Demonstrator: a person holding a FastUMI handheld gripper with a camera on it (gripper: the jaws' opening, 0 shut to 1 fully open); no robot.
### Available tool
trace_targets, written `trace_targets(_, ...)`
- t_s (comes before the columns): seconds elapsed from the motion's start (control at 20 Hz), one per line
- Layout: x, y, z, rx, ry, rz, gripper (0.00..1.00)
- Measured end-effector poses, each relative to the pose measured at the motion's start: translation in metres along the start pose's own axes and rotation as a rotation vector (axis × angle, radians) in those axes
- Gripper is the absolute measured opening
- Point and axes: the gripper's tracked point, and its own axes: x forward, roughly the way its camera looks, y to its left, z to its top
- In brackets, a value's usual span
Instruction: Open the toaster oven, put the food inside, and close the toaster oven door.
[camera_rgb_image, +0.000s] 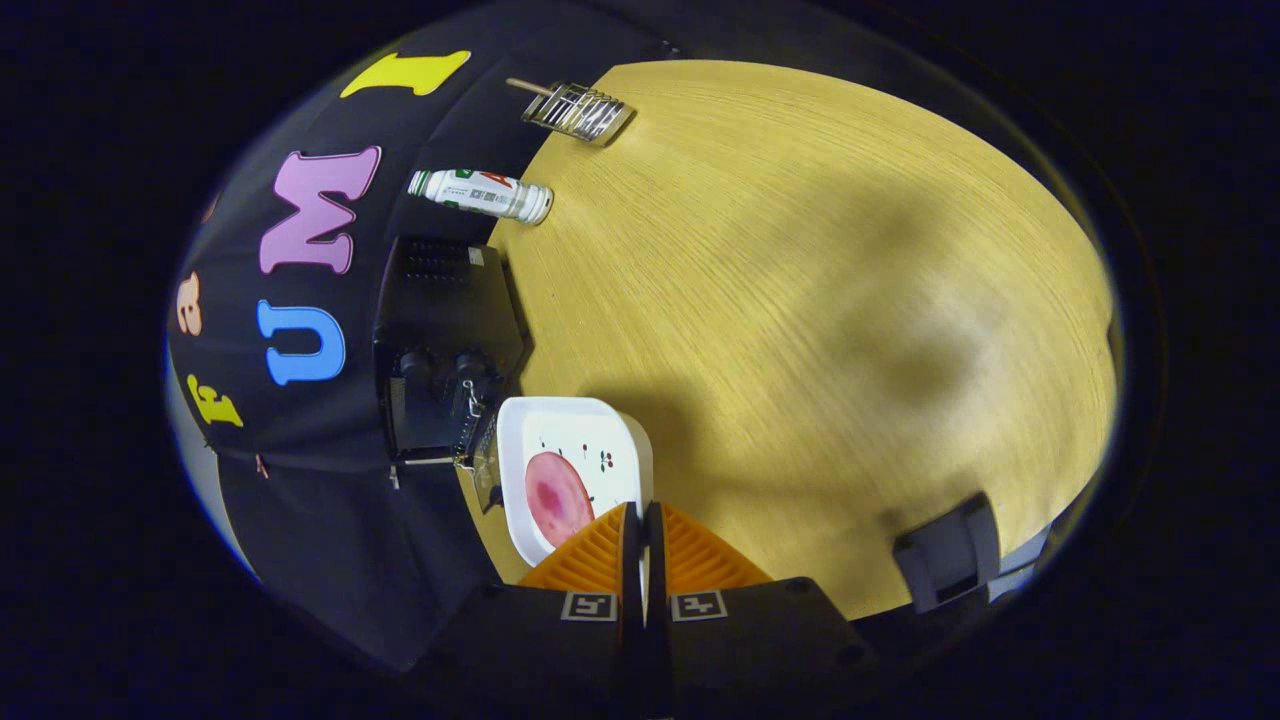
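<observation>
Wooden table (800, 250), gripper (641, 520) closed over plate (575, 430)

The black toaster oven (445, 345) is standing beyond the fingers, against the booth wall, two knobs showing; whether its door is open is unclear. The pink food (556, 497) is lying on a white plate (590, 430) just ahead of the fingertips, beside the oven.
</observation>
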Motion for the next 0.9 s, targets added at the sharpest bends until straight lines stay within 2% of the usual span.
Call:
trace_targets(0.25, 0.018, 0.047, -0.03, 0.074, -0.072, 0.003, 0.05)
trace_targets(0.45, 0.04, 0.096, -0.05, 0.146, -0.123, 0.036, 0.05)
trace_targets(0.75, 0.096, 0.155, -0.072, 0.217, -0.182, 0.021, 0.05)
trace_targets(0.9, 0.122, 0.181, -0.076, 0.295, -0.231, 0.022, 0.05)
